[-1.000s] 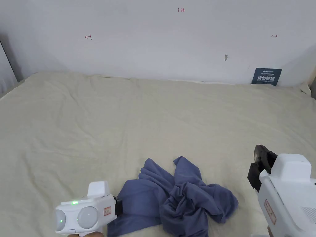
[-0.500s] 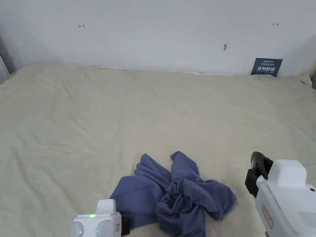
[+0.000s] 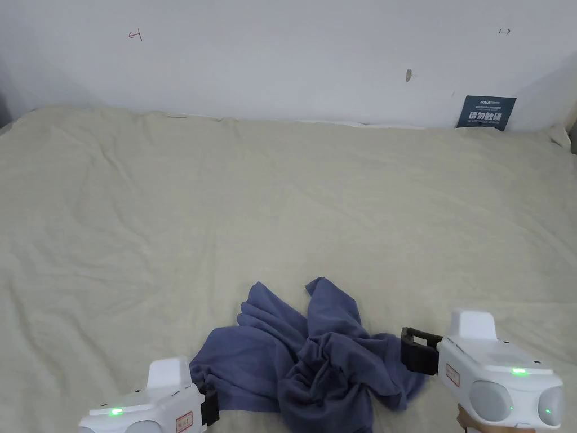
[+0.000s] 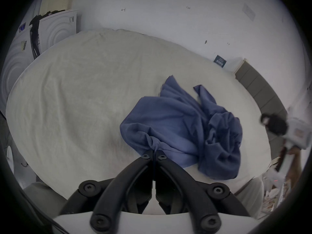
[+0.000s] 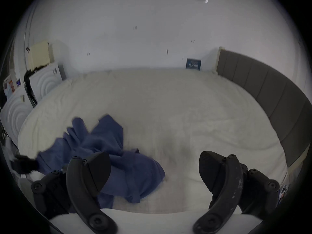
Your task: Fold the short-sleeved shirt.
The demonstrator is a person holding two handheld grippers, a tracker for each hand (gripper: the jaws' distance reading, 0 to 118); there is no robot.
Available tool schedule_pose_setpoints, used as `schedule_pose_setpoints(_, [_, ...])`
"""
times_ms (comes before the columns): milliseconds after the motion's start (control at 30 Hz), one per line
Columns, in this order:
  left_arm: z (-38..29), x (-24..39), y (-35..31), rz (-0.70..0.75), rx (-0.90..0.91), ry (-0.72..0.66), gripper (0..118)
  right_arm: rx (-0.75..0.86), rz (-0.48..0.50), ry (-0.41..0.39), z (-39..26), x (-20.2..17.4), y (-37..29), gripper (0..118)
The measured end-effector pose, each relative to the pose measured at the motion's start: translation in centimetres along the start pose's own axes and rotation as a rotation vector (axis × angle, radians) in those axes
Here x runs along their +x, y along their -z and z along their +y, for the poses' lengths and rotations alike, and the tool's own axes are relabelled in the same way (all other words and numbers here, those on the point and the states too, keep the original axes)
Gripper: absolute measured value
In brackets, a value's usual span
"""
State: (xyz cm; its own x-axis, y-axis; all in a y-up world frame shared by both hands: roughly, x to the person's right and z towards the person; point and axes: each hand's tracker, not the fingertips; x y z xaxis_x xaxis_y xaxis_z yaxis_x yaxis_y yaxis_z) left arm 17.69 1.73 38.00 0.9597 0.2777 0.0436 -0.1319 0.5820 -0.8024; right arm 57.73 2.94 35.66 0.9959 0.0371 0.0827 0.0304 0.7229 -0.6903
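A crumpled blue short-sleeved shirt (image 3: pixel 315 355) lies in a heap near the front edge of the cream bed (image 3: pixel 282 197). My left gripper (image 3: pixel 211 406) sits at the shirt's near left edge. In the left gripper view, this gripper (image 4: pixel 154 150) is shut on a bunched pinch of the shirt (image 4: pixel 177 124). My right gripper (image 3: pixel 416 350) is level with the shirt's right edge and points at it. In the right gripper view, this gripper (image 5: pixel 155 168) is wide open, with the shirt (image 5: pixel 104 146) in front of its left jaw and bare sheet between the jaws.
A white wall runs behind the bed, and a small dark sign (image 3: pixel 485 111) leans on it at the far right. A grey padded headboard (image 5: pixel 270 89) borders the bed's right side. White appliances (image 4: pixel 55 28) stand beyond its left side.
The head camera has tilted down. My left gripper has drawn back toward the near edge, still holding the shirt's edge. My right gripper has dropped and swung in to the shirt's right side.
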Motion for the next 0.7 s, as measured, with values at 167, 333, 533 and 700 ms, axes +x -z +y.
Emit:
schedule_pose_setpoints(167, [0.5, 0.0, 0.7, -0.009, 0.005, 0.017, 2, -0.162, 0.036, -0.027, -1.5, -0.1, 6.3, 85])
schedule_pose_setpoints(333, [0.2, 0.3, 1.5, 0.007, 0.009, 0.080, 2, -0.229, 0.069, 0.000, -3.4, -0.2, 8.5, 29])
schedule_pose_setpoints(533, [0.7, 0.0, 0.5, -0.043, 0.039, 0.047, 2, -0.109, 0.088, -0.005, -1.6, -0.4, 4.4, 6])
schedule_pose_setpoints(700, [4.1, 0.2, -1.3, -0.087, 0.111, -0.007, 2, 0.047, 0.109, -0.012, 3.8, 0.9, -1.1, 6])
